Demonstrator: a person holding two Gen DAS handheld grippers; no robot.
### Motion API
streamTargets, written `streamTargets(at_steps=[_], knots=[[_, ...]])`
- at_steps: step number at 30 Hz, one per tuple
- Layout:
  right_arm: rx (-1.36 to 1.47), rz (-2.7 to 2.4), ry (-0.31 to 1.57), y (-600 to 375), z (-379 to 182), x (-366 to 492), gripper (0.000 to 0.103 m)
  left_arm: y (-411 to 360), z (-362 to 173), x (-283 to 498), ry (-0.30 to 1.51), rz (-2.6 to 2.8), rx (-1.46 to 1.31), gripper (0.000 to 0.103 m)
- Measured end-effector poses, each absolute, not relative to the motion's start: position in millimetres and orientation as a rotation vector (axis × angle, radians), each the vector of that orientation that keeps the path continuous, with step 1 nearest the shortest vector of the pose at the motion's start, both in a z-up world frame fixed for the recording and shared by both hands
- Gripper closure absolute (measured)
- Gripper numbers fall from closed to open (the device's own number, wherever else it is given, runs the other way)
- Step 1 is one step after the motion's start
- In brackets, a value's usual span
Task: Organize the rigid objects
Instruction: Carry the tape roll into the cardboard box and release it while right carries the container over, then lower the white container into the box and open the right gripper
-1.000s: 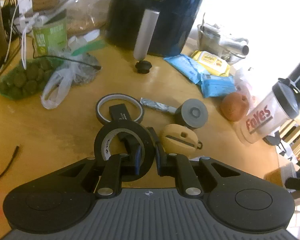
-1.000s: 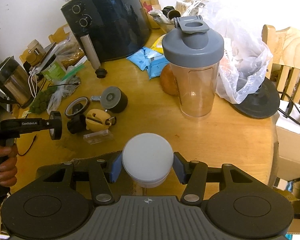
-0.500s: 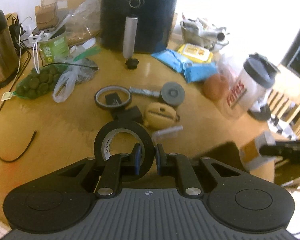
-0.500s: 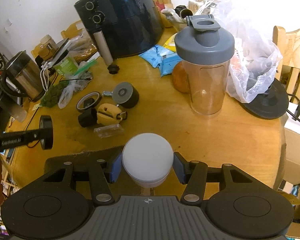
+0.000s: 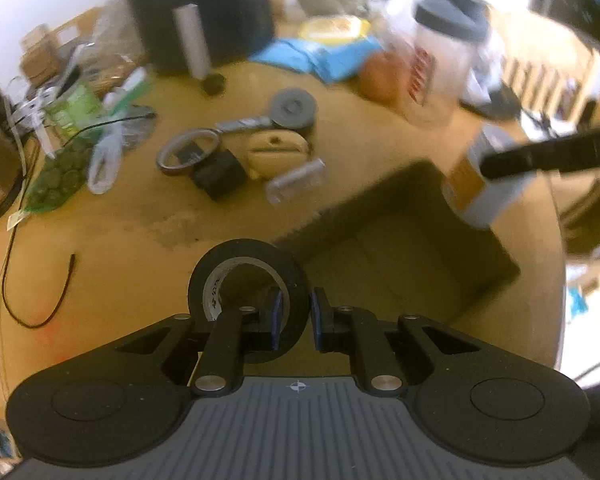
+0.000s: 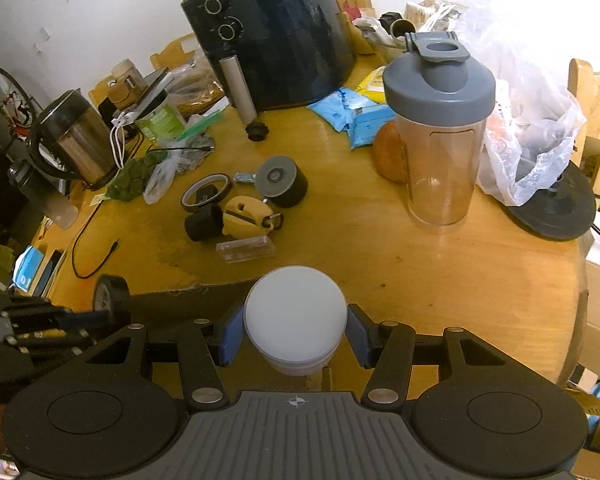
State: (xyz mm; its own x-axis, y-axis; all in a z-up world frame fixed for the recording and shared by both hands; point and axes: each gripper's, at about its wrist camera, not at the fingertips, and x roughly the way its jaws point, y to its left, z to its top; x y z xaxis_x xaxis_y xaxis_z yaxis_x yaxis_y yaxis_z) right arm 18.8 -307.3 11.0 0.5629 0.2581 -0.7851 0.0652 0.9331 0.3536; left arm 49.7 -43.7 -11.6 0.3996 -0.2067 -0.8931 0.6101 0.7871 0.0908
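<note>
My left gripper [image 5: 293,312] is shut on a black tape roll [image 5: 249,264] and holds it above the near left edge of an open cardboard box [image 5: 400,256]. The roll also shows in the right wrist view [image 6: 110,294]. My right gripper [image 6: 296,334] is shut on a white-lidded jar [image 6: 296,316], seen from the left wrist as a jar with an orange label [image 5: 484,188] over the box's far right corner. On the table lie a tape ring [image 6: 206,194], a black block [image 6: 202,222], a yellow tape measure [image 6: 248,216], a grey-topped cylinder [image 6: 280,180] and a clear case [image 6: 244,250].
A black air fryer [image 6: 272,36], a shaker bottle [image 6: 440,128], a steel kettle [image 6: 72,136], blue packets [image 6: 352,112], an orange [image 6: 388,152], plastic bags [image 6: 532,132] and a loose black cable [image 6: 88,248] crowd the round wooden table [image 6: 420,272].
My left gripper has pulled back and swung right with the tape roll, from over the pile of objects to the cardboard box. The right gripper holds the jar almost still.
</note>
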Motion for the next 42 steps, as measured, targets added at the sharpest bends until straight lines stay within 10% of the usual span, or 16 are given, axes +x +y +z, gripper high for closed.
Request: streamTargets(at_steps=[11, 23, 39, 42], knots=[[0.354, 0.153, 0.98, -301.4, 12.6, 11.8, 0.046, -57.3, -47.0, 45.3, 1.076, -0.481, 0.589, 0.084], [0.336, 0.175, 0.986, -297.6, 10.5, 14.1, 0.046, -34.9, -18.6, 40.9, 1.057, -0.381, 0.307, 0.048], [0.271, 0.295, 1.023, -270.2, -3.3, 30.0, 0.046, -10.0, -1.1, 32.0, 1.047, -0.228, 0.131, 0.044], [0.227, 0.313, 1.03, -262.7, -9.3, 35.4, 0.046, -2.0, 1.1, 29.2, 1.043, -0.2, 0.107, 0.027]])
